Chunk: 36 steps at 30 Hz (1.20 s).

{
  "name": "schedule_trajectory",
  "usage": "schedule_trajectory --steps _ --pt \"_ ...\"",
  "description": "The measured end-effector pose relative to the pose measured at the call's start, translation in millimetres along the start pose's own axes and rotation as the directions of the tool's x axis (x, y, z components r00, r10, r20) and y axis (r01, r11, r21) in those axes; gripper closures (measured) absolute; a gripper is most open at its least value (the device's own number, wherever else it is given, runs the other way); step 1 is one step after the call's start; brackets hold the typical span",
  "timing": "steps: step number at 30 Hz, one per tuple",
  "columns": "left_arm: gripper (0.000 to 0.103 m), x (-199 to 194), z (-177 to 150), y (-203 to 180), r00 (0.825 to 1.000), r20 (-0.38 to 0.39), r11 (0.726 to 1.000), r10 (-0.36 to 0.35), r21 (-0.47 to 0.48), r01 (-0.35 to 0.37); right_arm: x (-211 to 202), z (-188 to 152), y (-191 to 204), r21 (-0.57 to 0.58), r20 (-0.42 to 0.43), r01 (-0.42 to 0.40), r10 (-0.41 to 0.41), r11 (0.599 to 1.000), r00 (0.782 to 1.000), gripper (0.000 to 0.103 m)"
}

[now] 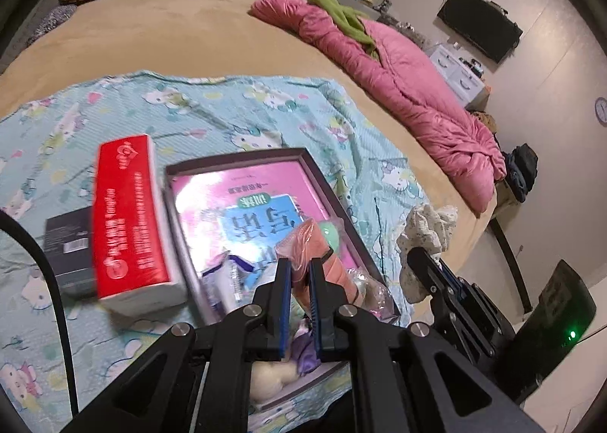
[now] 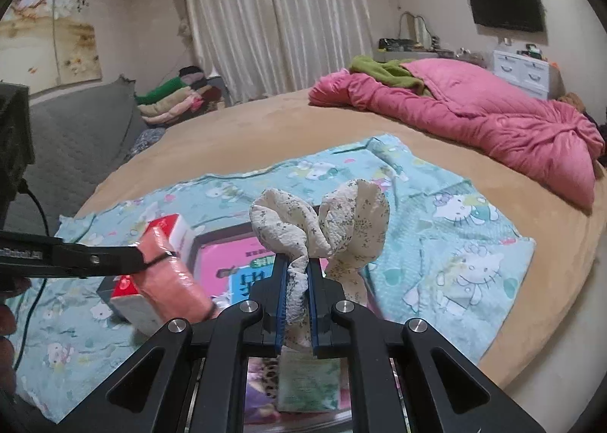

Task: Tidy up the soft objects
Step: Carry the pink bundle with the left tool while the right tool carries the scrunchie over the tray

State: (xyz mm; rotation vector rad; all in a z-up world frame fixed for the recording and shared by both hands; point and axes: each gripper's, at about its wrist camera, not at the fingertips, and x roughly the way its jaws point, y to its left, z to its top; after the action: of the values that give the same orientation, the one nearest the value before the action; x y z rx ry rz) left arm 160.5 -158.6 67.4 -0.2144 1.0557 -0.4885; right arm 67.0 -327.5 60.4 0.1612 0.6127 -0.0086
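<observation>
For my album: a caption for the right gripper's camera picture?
Right gripper pinching a floral cloth above the bed.

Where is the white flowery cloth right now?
The white flowery cloth is pinched in the right gripper, held up above the box on the blue cat blanket. In the left wrist view it shows at the right, beside the box.
</observation>
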Motion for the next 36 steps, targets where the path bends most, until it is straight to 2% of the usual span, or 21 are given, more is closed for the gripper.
schedule_trajectory --steps 7,11,17,25,36 --pt "0.094 38.0 -1.7 -6.4 0.998 -0.065 1.000 0.026 0.007 -0.025 15.6 -4.8 -7.4 0.016 -0.036 -0.016 0.016 1.000 0.999 0.093" --pt "0.094 47.5 -3.6 -5.7 0.996 -0.076 0.999 0.049 0.019 -0.047 27.5 -6.3 -6.5 0.010 -0.061 -0.025 0.025 1.000 0.998 0.093" --pt "0.094 52.4 -3.8 -5.4 0.995 -0.081 0.998 0.065 0.030 -0.063 49.6 -9.0 -5.4 0.010 -0.112 -0.046 0.047 0.999 0.993 0.092" --pt "0.093 56.1 -4.5 -3.2 0.994 -0.085 0.997 0.075 0.034 -0.073 76.1 -19.8 -13.6 0.081 -0.183 -0.094 0.108 0.992 0.977 0.090" --pt "0.093 58.3 -4.2 -5.1 0.993 -0.078 0.995 0.092 0.056 -0.088 84.3 -26.3 -20.3 0.128 -0.190 -0.130 0.153 0.983 0.970 0.080"
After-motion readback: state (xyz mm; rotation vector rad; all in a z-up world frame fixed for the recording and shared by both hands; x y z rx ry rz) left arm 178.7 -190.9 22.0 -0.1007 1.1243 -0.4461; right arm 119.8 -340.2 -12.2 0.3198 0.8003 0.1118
